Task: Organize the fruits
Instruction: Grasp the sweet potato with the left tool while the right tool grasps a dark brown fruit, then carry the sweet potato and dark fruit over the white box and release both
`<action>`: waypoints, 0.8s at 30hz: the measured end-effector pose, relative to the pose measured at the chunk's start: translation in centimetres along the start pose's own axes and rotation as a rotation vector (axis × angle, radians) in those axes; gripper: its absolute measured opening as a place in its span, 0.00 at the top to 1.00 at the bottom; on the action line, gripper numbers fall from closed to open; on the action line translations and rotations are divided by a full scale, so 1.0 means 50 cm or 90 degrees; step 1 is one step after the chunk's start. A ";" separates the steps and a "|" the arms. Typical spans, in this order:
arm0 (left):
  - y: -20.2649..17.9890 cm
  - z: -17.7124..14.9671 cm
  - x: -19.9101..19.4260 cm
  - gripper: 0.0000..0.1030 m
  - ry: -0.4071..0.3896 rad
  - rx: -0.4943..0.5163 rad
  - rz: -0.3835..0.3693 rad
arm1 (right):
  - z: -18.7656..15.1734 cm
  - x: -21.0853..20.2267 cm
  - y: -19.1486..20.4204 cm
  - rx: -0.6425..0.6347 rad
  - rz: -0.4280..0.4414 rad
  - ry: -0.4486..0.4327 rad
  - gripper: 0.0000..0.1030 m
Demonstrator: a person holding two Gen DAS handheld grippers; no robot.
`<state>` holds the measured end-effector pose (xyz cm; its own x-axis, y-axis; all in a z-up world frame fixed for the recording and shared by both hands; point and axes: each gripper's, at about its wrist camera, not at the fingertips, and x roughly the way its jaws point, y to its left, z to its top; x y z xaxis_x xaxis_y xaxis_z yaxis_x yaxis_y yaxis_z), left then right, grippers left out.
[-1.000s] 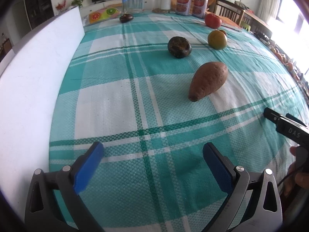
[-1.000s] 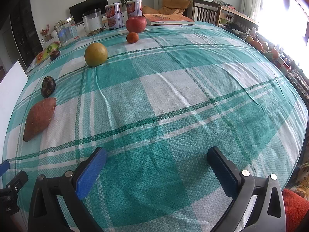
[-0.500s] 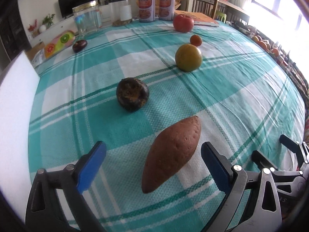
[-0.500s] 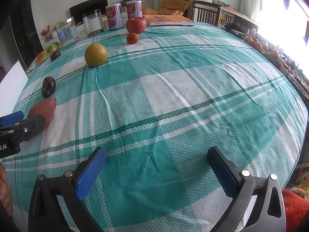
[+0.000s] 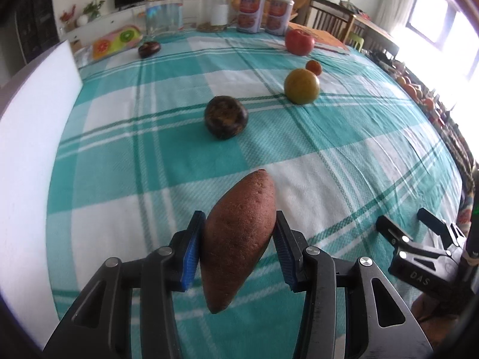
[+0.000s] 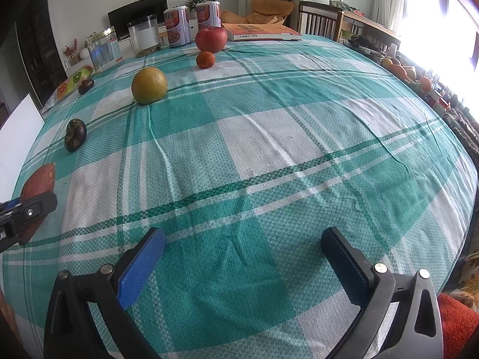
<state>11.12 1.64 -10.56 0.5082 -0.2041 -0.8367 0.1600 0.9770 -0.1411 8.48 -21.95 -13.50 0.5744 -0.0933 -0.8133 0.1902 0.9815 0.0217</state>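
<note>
My left gripper is shut on a brown sweet potato over the near left part of the green checked tablecloth; it also shows in the right wrist view. Beyond it lie a dark mangosteen, a yellow-green orange, a small tangerine, a red apple and a second dark fruit. My right gripper is open and empty above the near cloth; it shows at the right in the left wrist view.
A white foam board stands along the table's left edge. Glass jars, two cans, a book and a fruit-printed pack line the far edge. Chairs and more fruit stand at the right.
My left gripper moved forward to the sweet potato and closed on it. The right gripper stayed where it was, open.
</note>
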 end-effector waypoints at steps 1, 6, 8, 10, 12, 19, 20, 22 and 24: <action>0.011 -0.012 -0.010 0.55 0.000 -0.011 0.000 | 0.002 -0.009 -0.008 0.021 0.037 -0.008 0.00; 0.058 -0.061 -0.050 0.55 -0.005 -0.040 0.009 | 0.024 -0.046 -0.001 0.043 0.173 -0.060 0.01; 0.072 -0.070 -0.052 0.55 -0.004 -0.055 0.012 | 0.048 -0.028 0.046 0.004 0.238 -0.026 0.20; 0.083 -0.075 -0.056 0.55 -0.004 -0.073 0.007 | 0.080 0.001 0.111 -0.047 0.285 0.027 0.37; 0.088 -0.077 -0.066 0.55 -0.010 -0.084 0.002 | 0.117 0.029 0.173 -0.081 0.317 0.055 0.42; 0.091 -0.088 -0.118 0.55 -0.026 -0.092 -0.017 | 0.215 0.127 0.354 -0.142 0.332 0.089 0.42; 0.092 -0.092 -0.124 0.55 -0.026 -0.092 -0.018 | 0.221 0.147 0.365 -0.128 0.346 0.111 0.42; 0.094 -0.099 -0.131 0.55 -0.024 -0.090 -0.019 | 0.232 0.152 0.371 -0.128 0.333 0.096 0.64; 0.096 -0.105 -0.136 0.55 -0.022 -0.091 -0.022 | 0.230 0.151 0.364 -0.115 0.350 0.106 0.65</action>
<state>3.99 8.04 -8.34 0.5334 -0.2378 -0.8117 0.0567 0.9676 -0.2461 25.43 -6.74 -12.52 0.4151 0.4485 -0.7916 -0.2453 0.8930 0.3774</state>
